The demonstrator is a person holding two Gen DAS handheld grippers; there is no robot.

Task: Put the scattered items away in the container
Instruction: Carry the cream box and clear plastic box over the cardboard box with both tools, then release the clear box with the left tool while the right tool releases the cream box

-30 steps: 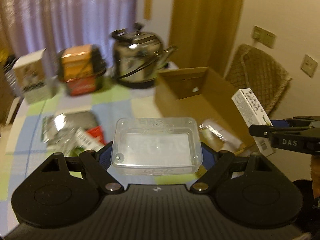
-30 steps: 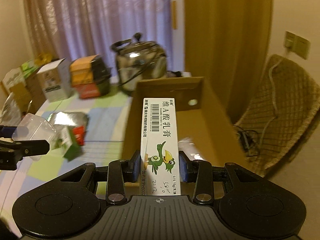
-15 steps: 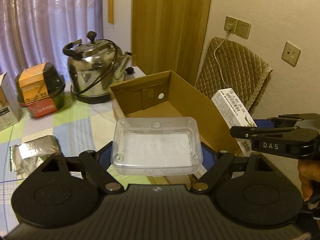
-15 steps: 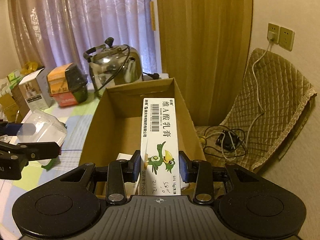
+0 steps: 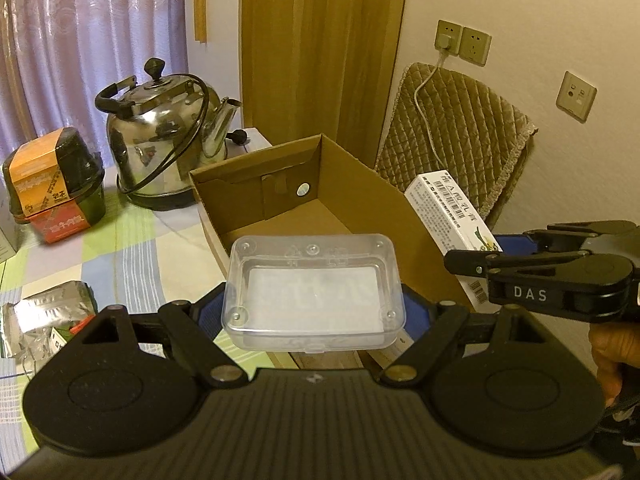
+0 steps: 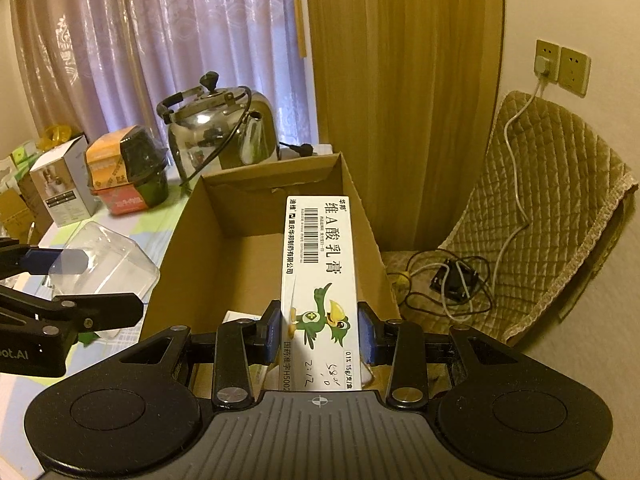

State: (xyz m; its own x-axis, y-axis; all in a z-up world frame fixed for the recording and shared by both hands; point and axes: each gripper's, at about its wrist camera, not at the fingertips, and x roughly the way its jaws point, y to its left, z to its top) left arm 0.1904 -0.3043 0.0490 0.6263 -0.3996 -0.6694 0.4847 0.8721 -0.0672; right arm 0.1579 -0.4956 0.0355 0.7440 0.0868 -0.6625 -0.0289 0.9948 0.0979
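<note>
Cardboard box point(image 5: 352, 200) was the landmark: open-topped, sitting on the checked tablecloth point(image 5: 132, 248), steel kettle point(image 5: 160, 148) just behind its far-left corner. Left gripper point(image 5: 314, 312) was clamped on a clear plastic case point(image 5: 314, 292), blue pads pressing both short ends, case held flat and hanging over the box's near-left edge. Right gripper point(image 6: 320, 332) was closed on a white ointment carton point(image 6: 318, 280) with a green bird print, carton pointing forward along the fingers, raised over the box's open interior, toward its right wall. Something white lay on the box floor near its near-left corner point(image 6: 236, 318); couldn't tell what. Left of the box: orange-and-black tub point(image 5: 52, 180) beside the kettle, silver foil packets point(image 5: 44, 316) still on the cloth nearer the camera. Small white product box point(image 6: 64, 180) stood further left of the tub. Right of the box: quilted chair point(image 6: 552, 216) against the wall, white cable running down from the wall socket point(image 6: 544, 64) to a tangle on the seat.
</note>
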